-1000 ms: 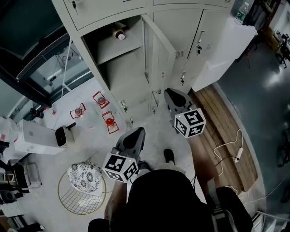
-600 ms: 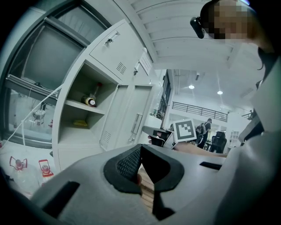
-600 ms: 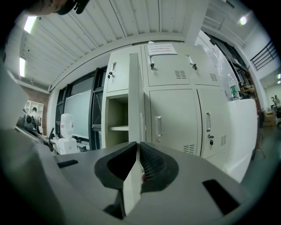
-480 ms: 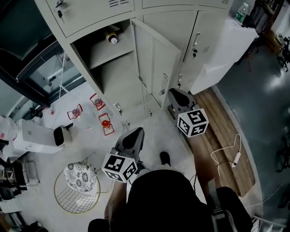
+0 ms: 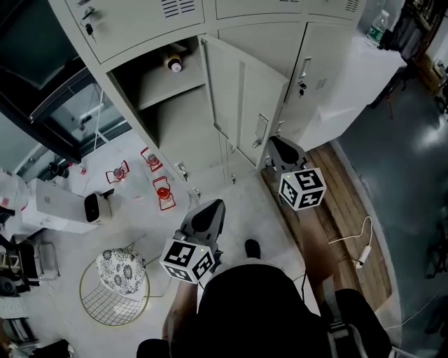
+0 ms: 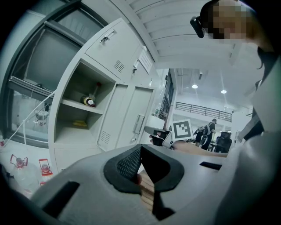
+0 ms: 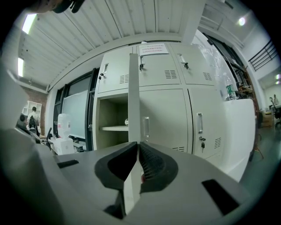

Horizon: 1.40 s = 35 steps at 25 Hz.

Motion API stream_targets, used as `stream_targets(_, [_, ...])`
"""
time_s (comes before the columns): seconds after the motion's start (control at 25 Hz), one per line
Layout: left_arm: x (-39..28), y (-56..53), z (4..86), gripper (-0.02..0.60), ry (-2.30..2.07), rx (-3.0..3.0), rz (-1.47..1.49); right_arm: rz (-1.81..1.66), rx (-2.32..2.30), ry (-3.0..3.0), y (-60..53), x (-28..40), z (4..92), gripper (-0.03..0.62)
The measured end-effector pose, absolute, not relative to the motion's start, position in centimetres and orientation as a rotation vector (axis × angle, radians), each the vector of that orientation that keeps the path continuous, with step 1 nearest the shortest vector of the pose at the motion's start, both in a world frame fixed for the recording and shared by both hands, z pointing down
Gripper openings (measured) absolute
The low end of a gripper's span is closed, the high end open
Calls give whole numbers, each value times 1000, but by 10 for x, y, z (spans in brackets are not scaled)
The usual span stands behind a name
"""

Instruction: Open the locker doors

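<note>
The lower left locker (image 5: 150, 105) stands open, its door (image 5: 245, 98) swung out towards the person; the right tool (image 5: 275, 143) is at the door's free edge, near the handle (image 5: 260, 131); the right gripper view shows that edge running down between the jaws, which have just been closing and now pinch it; the left tool (image 5: 213, 205) hangs lower, well apart from the lockers, its jaws together on nothing; so the step in hand looks like pulling this first door wide; the neighbouring door (image 5: 325, 77) and the upper row (image 5: 140, 17) are shut; next, I judge, the right tool must let go and take the neighbouring door by its own grip (image 5: 306, 68), squarely, so the pull does not slip.
</note>
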<state>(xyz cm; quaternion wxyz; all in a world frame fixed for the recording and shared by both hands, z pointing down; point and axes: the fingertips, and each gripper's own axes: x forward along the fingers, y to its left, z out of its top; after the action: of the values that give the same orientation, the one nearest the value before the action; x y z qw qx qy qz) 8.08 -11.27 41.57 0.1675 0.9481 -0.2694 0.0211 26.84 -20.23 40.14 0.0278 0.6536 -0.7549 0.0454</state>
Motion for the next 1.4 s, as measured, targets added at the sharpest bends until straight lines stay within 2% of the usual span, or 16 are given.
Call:
stream_targets(0.96, [84, -112, 417, 17, -824, 2677, 59, 106, 2039, -2332, -209, 296, 392, 8])
stream_targets(1.4, [54, -110, 420, 18, -746, 2685, 63, 81, 2119, -2286, -181, 269, 380, 8])
